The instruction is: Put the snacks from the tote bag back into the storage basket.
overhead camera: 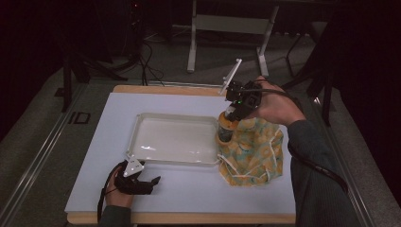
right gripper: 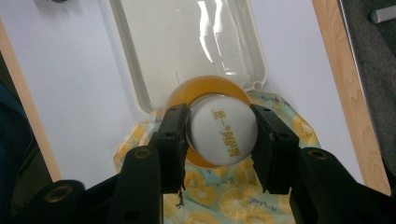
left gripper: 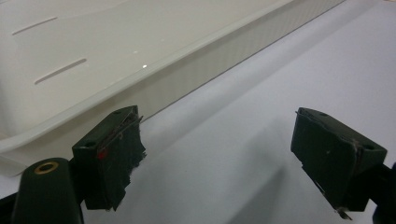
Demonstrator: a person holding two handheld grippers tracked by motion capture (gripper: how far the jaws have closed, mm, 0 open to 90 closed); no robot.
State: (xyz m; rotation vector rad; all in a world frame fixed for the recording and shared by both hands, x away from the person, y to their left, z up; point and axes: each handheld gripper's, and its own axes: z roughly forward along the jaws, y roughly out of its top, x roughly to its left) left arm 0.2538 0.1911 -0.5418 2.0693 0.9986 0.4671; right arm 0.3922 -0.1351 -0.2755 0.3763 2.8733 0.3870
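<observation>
My right gripper (overhead camera: 230, 119) is shut on an orange bottle (overhead camera: 225, 132) with a white cap, gripping it at the cap and holding it upright. In the right gripper view the jaws clamp both sides of the cap (right gripper: 223, 135), which bears yellow print. The bottle hangs over the near right corner of a white tray (overhead camera: 137, 127), at the edge of a yellow patterned drawstring bag (overhead camera: 255, 151). The bag (right gripper: 210, 198) lies crumpled below the jaws. My left gripper (overhead camera: 153, 180) rests on the white tabletop by the tray's front left corner. It stands open (left gripper: 217, 154) with nothing between its pads.
The tray (left gripper: 187, 70) has low ribbed walls, and nothing lies in it (right gripper: 140, 93). The white board (overhead camera: 189, 189) sits on a wooden table. A metal stand (overhead camera: 227, 23) and cables (overhead camera: 149, 61) are on the floor beyond the far edge.
</observation>
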